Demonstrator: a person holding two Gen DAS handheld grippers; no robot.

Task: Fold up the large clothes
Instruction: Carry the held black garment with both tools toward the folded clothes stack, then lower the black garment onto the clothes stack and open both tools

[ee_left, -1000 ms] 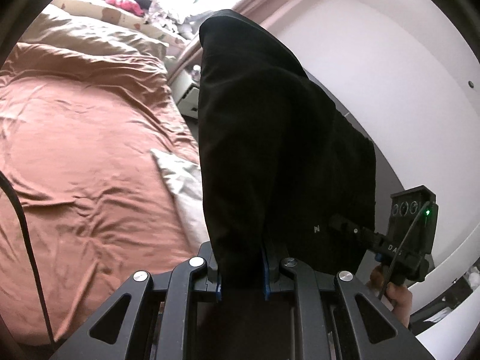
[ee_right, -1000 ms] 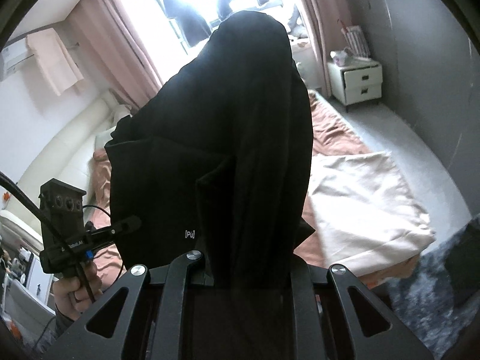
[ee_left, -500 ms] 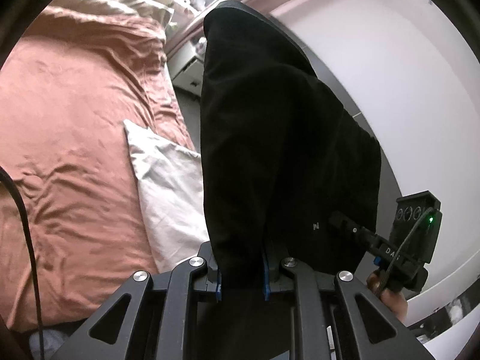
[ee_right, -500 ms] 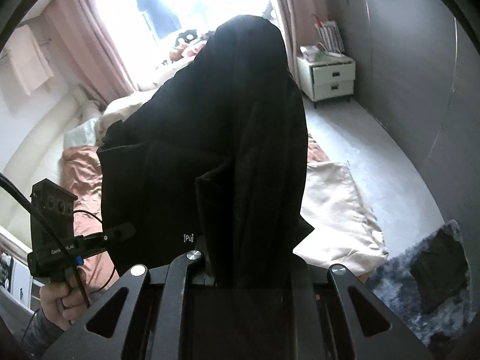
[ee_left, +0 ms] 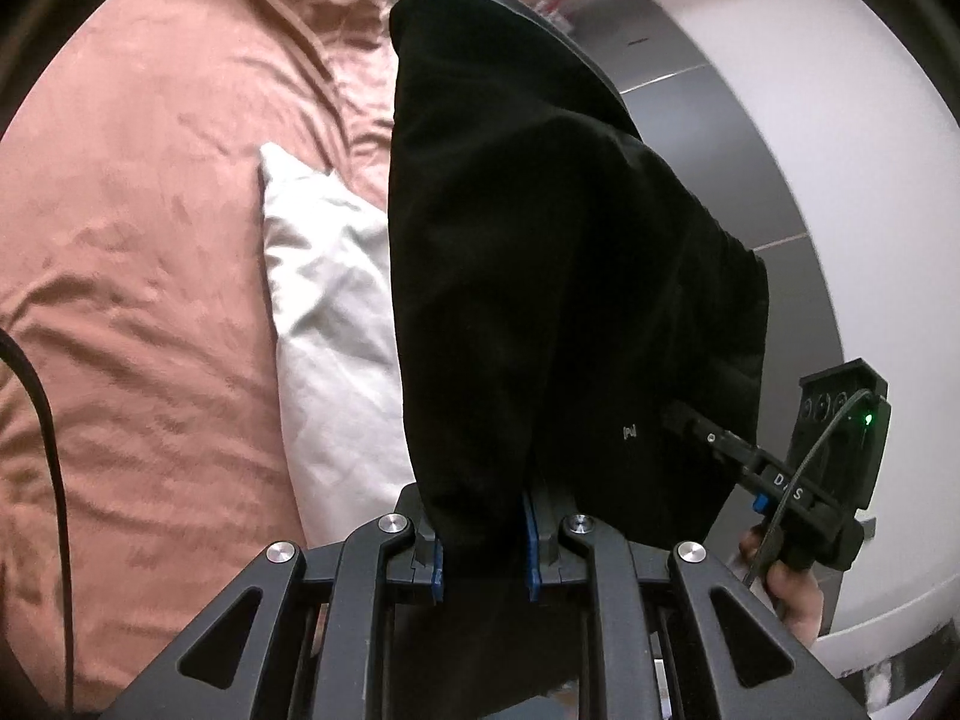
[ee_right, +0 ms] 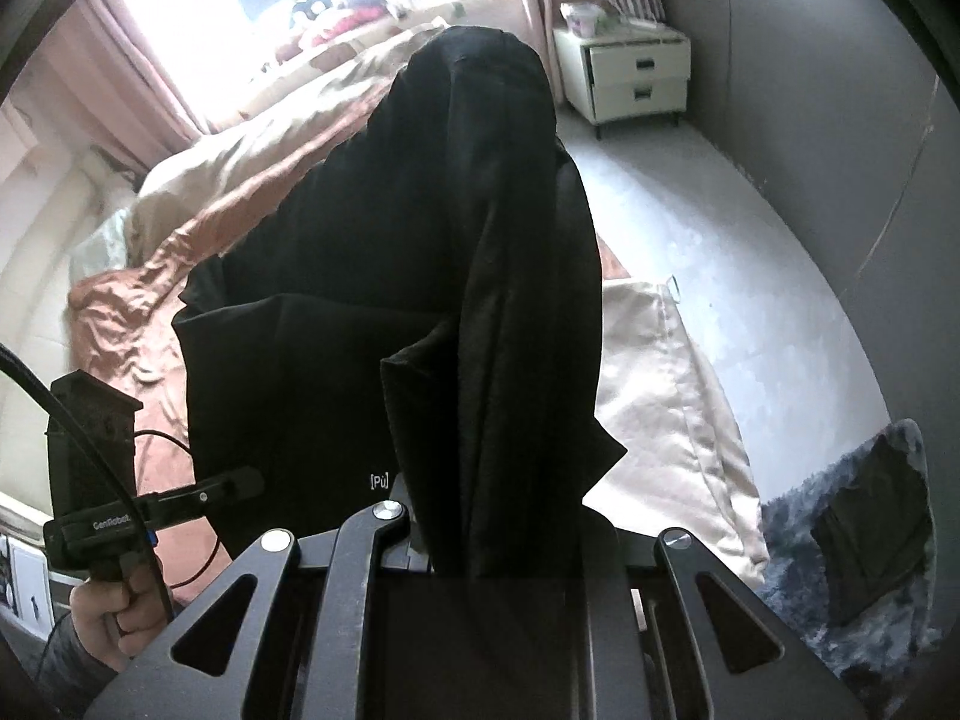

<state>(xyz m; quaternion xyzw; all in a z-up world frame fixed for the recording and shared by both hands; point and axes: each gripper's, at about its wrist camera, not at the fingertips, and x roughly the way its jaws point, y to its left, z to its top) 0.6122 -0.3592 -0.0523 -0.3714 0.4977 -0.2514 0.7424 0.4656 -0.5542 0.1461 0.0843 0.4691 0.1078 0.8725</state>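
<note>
L gripper clamping black garment edge, jaws narrow | R gripper pinching same garment | garment hanging btwn both, above bed w/ rust sheet, beside pale pillow

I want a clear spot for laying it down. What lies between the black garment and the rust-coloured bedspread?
In the left wrist view, a white pillow lies between the black garment and the rust-coloured bedspread.
</note>
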